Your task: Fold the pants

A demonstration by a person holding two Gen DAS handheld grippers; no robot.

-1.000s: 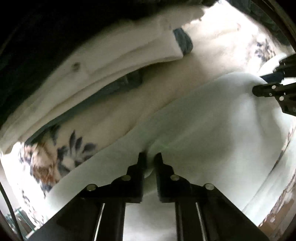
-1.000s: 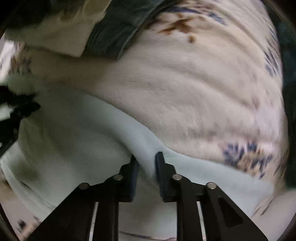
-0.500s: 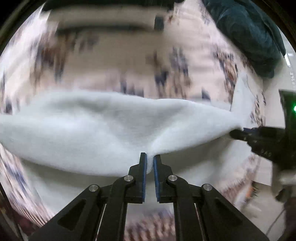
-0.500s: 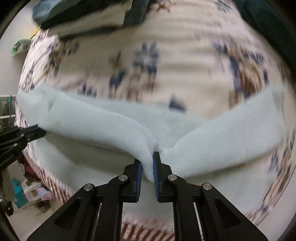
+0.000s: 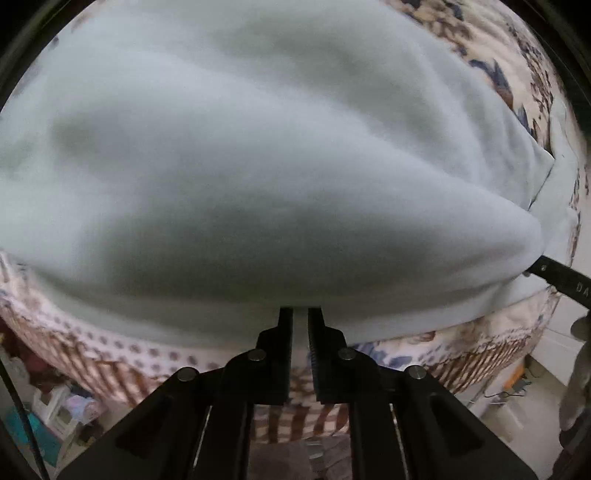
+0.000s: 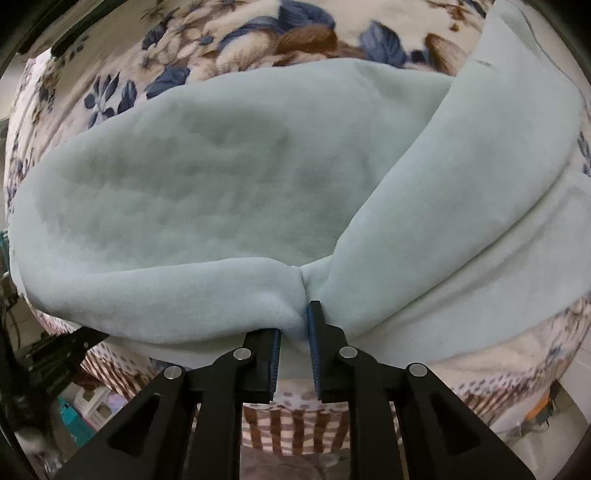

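Since the earlier frame, both of my grippers had carried the soft pale green pants (image 5: 258, 155) toward the near edge of the flowery blanket (image 6: 258, 33), and the cloth now filled most of both views

My left gripper (image 5: 300, 314) sat at the bottom middle of its view. Its tips went under the folded edge of the pants. Its jaws were opening a little, and I could see cloth right at the tips

My right gripper (image 6: 298, 325) sat at the bottom middle of its own view. Its jaws were opening too, but a pinch of the pants' edge was still squeezed between the blue pads (image 6: 314, 325)

The pants lay on the blanket with one layer folded over another. Low in both views, the blanket's striped edge hung down
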